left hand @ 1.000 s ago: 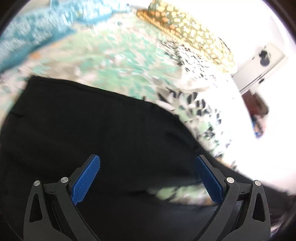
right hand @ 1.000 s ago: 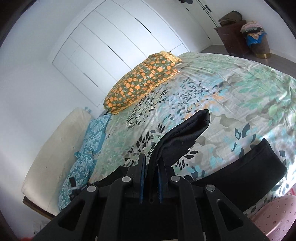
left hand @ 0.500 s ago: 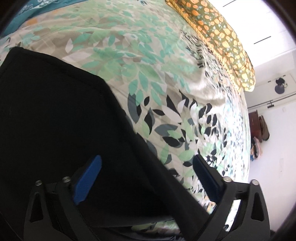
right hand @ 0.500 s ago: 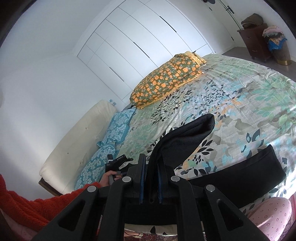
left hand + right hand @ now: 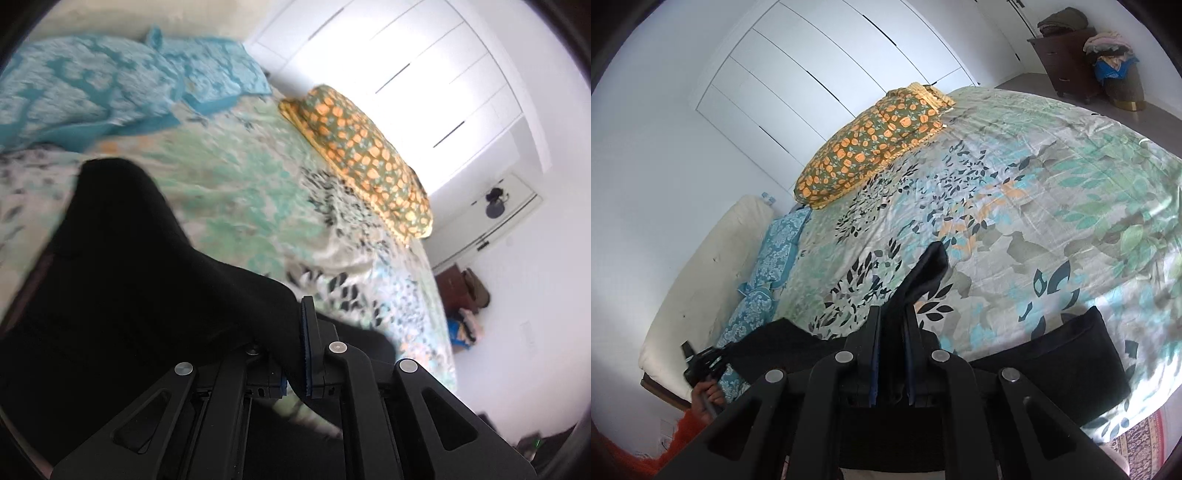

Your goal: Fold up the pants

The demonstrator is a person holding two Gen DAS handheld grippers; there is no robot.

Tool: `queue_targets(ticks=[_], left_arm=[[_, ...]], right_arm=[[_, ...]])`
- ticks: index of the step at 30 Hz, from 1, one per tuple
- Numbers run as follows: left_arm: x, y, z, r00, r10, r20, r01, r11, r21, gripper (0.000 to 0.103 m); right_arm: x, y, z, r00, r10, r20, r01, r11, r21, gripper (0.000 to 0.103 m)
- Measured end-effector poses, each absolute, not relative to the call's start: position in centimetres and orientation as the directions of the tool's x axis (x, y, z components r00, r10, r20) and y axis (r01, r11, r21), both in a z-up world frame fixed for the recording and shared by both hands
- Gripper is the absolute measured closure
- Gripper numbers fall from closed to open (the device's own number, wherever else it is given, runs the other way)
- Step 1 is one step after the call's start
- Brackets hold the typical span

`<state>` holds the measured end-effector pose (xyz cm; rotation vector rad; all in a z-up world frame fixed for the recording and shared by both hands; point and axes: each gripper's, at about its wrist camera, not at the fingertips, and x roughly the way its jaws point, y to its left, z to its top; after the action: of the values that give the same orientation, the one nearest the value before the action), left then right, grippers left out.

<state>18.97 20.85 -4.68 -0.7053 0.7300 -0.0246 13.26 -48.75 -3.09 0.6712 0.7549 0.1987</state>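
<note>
Black pants lie on a leaf-print bedspread. My left gripper is shut on a fold of the black fabric, which covers the left finger; the view is blurred. My right gripper is shut on another part of the pants, and a strip of fabric stands up past its fingertips. One black pant leg lies to the right near the bed's edge. The left gripper also shows in the right wrist view at lower left, held by a hand.
An orange-patterned pillow lies at the far side of the bed. Blue patterned pillows sit by a cream headboard. White wardrobe doors stand behind. A dark dresser with piled clothes is at far right.
My left gripper was open over the pants and has shut on the fabric and swung up. My right gripper stays shut on the pants and has shifted a little.
</note>
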Motion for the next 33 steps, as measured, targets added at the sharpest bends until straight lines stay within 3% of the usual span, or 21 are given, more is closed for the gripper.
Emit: queue_targets(ticks=[5,8,11,25,28,30,33], left_arm=[[9.9,18.8,-13.8,0.567,-0.239,-0.788,-0.356,0.792,-0.496,0.098],[9.2,17.6,-17.1,0.489,-0.29,-0.823,-0.391,0.77,-0.504,0.098],[10.0,16.2,-16.8,0.455,-0.278,-0.846,-0.35,0.818,-0.457,0.098],[10.7,15.3,-17.2,0.425,-0.297,-0.855,-0.349,0.818,-0.458,0.098],[11.8,15.4,-17.5,0.418,-0.298,-0.858,-0.352,0.817,-0.456,0.098],[11.9,15.3,-17.8,0.411,-0.301,-0.86,-0.354,0.817,-0.455,0.098],[12.1,15.1,-18.2,0.405,-0.303,-0.862,-0.36,0.814,-0.456,0.098]], right_arm=[[15.1,-49.6,-8.8,0.58,0.346,-0.737,0.152,0.843,0.515,0.092],[15.2,-49.7,-11.6,0.471,0.311,-0.826,0.179,0.883,0.435,0.096],[14.6,-49.8,-12.7,0.41,0.259,-0.874,0.176,0.918,0.355,0.098],[13.6,-51.2,-14.0,0.327,0.252,-0.911,0.193,0.926,0.325,0.101],[14.0,-52.1,-14.8,0.311,0.288,-0.906,0.232,0.901,0.367,0.095],[14.3,-52.7,-15.6,0.292,0.318,-0.902,0.241,0.888,0.391,0.08],[15.2,-52.5,-16.9,0.228,0.326,-0.917,0.22,0.901,0.375,0.078]])
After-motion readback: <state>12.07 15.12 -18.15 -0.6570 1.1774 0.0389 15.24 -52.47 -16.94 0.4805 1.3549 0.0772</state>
